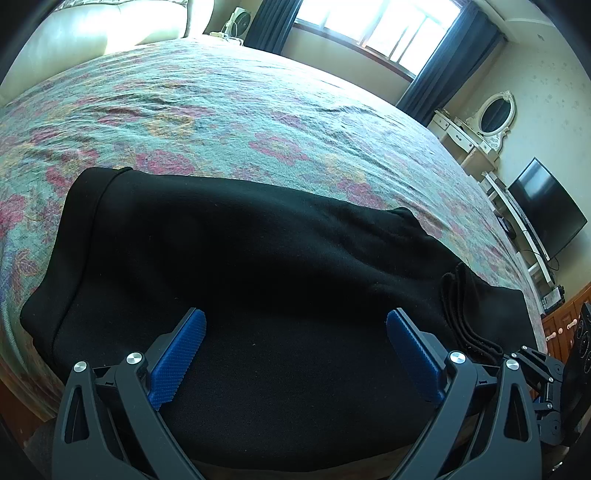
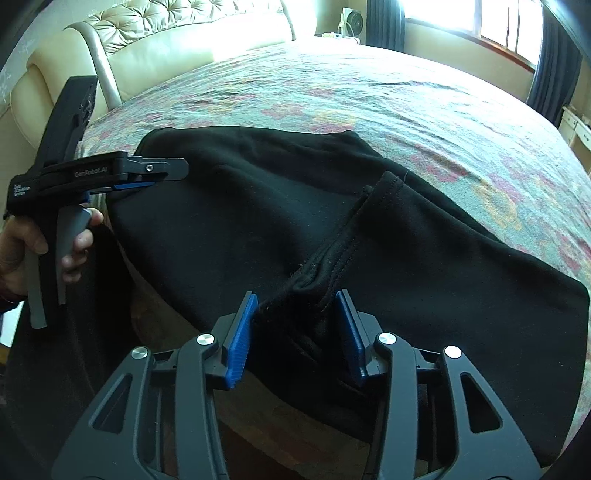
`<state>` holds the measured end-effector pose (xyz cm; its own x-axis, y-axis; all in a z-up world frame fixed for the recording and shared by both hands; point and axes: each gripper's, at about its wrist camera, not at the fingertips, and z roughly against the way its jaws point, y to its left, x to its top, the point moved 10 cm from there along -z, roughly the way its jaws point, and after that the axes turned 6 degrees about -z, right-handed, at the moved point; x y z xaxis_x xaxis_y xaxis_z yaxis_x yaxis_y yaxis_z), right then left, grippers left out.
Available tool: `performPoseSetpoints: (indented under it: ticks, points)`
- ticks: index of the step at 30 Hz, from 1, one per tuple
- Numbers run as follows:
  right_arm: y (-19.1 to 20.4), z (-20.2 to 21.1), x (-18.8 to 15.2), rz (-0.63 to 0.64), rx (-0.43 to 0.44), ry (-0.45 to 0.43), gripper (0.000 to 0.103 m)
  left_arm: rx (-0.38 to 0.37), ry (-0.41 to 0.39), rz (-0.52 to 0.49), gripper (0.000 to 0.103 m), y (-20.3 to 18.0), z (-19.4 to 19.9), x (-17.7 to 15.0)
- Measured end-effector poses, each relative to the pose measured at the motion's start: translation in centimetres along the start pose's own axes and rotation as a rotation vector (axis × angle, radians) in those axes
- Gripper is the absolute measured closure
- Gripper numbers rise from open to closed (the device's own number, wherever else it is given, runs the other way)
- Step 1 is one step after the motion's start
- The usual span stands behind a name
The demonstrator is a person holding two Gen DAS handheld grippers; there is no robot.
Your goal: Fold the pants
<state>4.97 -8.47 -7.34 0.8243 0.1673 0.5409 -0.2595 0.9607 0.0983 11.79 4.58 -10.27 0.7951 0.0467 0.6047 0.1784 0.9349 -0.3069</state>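
On the bed's floral cover [image 1: 258, 110] I see the black pants [image 1: 258, 258] lying folded along the near edge, with part of the fabric hanging over that edge. From the left wrist camera, my left gripper [image 1: 295, 325] hovers above the dark cloth with its jaws set wide; the blue pads [image 1: 177, 354] touch nothing. From the right wrist camera, my right gripper [image 2: 295, 321] stands partly open, the pads just clear of a bunched seam of the pants [image 2: 295, 221] that sits between them. In that same view the left gripper [image 2: 162, 177] appears side-on over the pants' left end, carried by a hand [image 2: 37, 247] on its grey handle. Behind the bed stands a cream tufted headboard [image 2: 166, 29]
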Motion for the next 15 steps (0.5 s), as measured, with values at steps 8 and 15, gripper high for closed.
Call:
performPoseSetpoints:
  ticks: [8, 15]
  points:
    - [-2.7, 4.4, 7.0, -0.025, 0.136, -0.063, 0.059, 0.000, -0.004, 0.006, 0.006, 0.0, -0.1, 0.1]
    - [-7.7, -0.9, 9.2, -0.072, 0.058, 0.063, 0.078, 0.001, -0.006, -0.013, 0.006, -0.1, -0.1, -0.1]
